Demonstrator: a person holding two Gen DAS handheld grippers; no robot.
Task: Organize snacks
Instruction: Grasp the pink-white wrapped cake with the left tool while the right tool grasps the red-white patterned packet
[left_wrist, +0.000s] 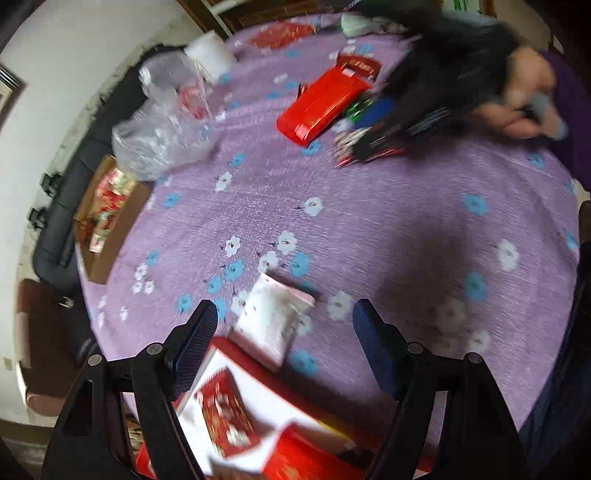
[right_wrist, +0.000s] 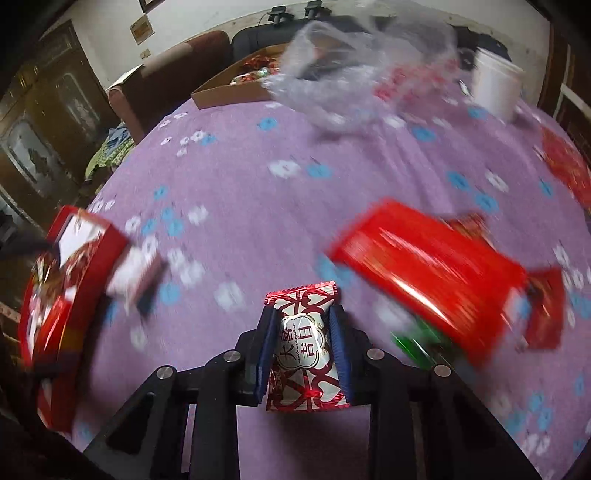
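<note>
Clamped between the pads of the right gripper (right_wrist: 303, 314), a red-and-white snack packet (right_wrist: 306, 354) is hanging over the purple cloth (right_wrist: 258, 206), gripper pitching downward. Left gripper (left_wrist: 284, 317) is angling down, jaws released, above a white packet (left_wrist: 271, 321).

Wide-open left tongs (left_wrist: 284, 314) hover over a white snack packet (left_wrist: 271, 321) on the purple flowered tablecloth (left_wrist: 388, 206).
</note>
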